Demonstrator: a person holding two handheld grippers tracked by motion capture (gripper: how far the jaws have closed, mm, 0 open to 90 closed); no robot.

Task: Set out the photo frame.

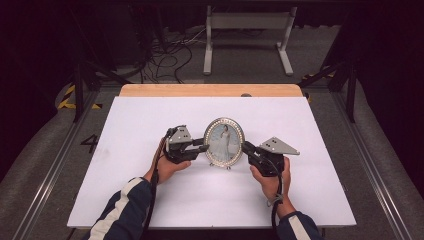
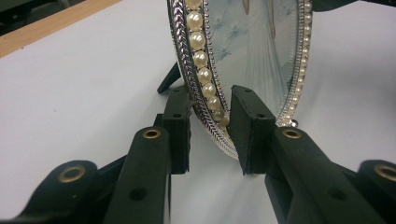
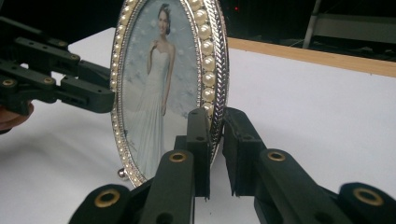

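Observation:
An oval photo frame [image 1: 224, 141] with a silver, pearl-studded rim stands upright in the middle of the white table top [image 1: 150, 200]. It holds a picture of a person in a white gown. My left gripper [image 1: 205, 146] comes in from the left. Its jaws close over the frame's [image 2: 252, 42] left rim, one pad on the front and one on the back [image 2: 210, 130]. My right gripper [image 1: 246, 147] clamps the right rim the same way [image 3: 215, 140]. The frame [image 3: 154, 84] rests on a small ball foot [image 3: 122, 173] and a dark rear leg [image 2: 169, 79].
A wooden strip [image 1: 210, 90] runs along the table's far edge. Beyond it on the floor are a white metal stand [image 1: 247, 22] and loose cables [image 1: 170, 55]. Bare white table lies on all sides of the frame.

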